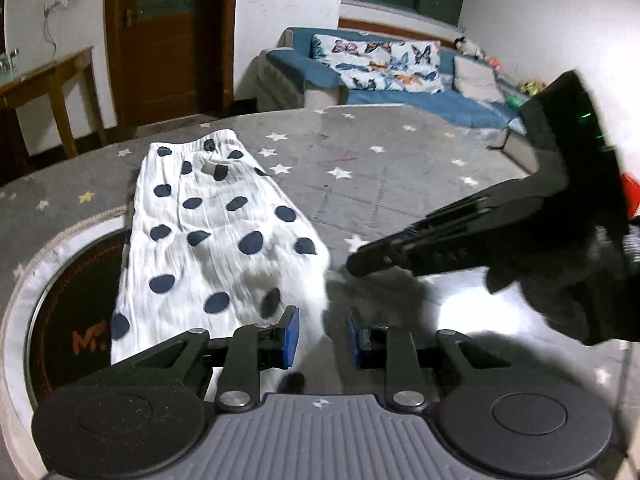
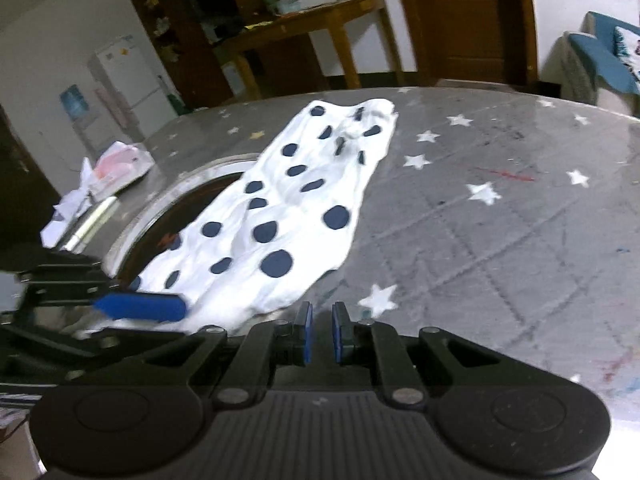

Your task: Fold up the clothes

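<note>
White trousers with dark blue dots [image 1: 216, 232] lie lengthwise on the grey star-print table, waistband at the far end; they also show in the right wrist view [image 2: 288, 216]. My left gripper [image 1: 322, 338] is open, its blue pads on either side of the near hem, with cloth between them. My right gripper [image 2: 321, 332] has its pads a narrow gap apart with nothing between them, just off the hem's near right corner. It shows in the left wrist view [image 1: 360, 264] beside the cloth's right edge. The left gripper's blue pad [image 2: 140, 307] rests on the hem.
A round dark inset [image 1: 76, 304] with a white rim lies partly under the trousers at the left. Crumpled paper and a plastic bag [image 2: 112, 168] and a silver tube [image 2: 94, 220] lie at the table's left. A blue sofa [image 1: 384, 76] and a wooden side table [image 2: 312, 28] stand beyond.
</note>
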Motion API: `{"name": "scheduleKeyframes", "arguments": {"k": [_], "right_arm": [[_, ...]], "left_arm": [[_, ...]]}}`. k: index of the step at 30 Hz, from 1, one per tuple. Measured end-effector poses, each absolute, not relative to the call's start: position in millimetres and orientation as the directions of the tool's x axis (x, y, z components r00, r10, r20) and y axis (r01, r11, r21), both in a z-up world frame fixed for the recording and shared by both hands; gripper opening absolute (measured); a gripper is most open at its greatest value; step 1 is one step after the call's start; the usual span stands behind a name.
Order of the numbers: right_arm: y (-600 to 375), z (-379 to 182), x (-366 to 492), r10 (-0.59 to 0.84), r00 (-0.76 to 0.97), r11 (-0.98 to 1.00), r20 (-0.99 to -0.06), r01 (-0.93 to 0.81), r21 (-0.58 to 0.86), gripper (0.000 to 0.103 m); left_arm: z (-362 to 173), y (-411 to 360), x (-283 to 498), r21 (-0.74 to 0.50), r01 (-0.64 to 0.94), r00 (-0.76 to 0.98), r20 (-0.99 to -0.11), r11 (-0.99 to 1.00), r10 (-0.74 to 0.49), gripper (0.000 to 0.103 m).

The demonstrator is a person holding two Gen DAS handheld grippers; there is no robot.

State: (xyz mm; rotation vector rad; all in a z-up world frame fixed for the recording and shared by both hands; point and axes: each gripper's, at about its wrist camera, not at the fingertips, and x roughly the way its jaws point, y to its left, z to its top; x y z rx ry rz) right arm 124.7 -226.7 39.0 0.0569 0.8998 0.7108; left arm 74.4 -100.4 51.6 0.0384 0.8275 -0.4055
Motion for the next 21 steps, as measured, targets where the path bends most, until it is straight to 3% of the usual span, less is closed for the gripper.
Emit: {"name": "scheduleKeyframes", "arguments": {"k": [2,5,8,15,21], "right_arm": [[-226.8,37.4,123.6,0.606,0.402,0.759,-0.686,-0.551,0.347,0.011],[-227.3,35.1,121.9,0.629,0.389,0.741,-0.673,-0.563,0.366,0.014],[-229.3,33.5,118.4,0.645,0.380,0.728,-0.663,-0.570,0.381,0.018],[-228.5,29.8,113.6,0.680,0.369,0.699,-0.633,-0.587,0.409,0.020],[-226.3,25.3,120.9,0.719,0.365,0.667,-0.592,-0.603,0.438,0.031]], "left_arm": [[46.8,-99.6,80.9,-0.124,0.359,0.598,-0.730,0.925,-0.330,0.026],[39.6,-98.2,90.8,-0.126,0.349,0.588,-0.742,0.929,-0.322,0.012],[34.7,-93.7,99.2,-0.147,0.337,0.578,-0.747,0.930,-0.328,0.008],[34.3,-58.6,112.1,-0.385,0.269,0.549,-0.692,0.883,-0.469,0.006],[23.1,-34.1,119.5,-0.555,0.210,0.528,-0.628,0.805,-0.571,0.006]]}}
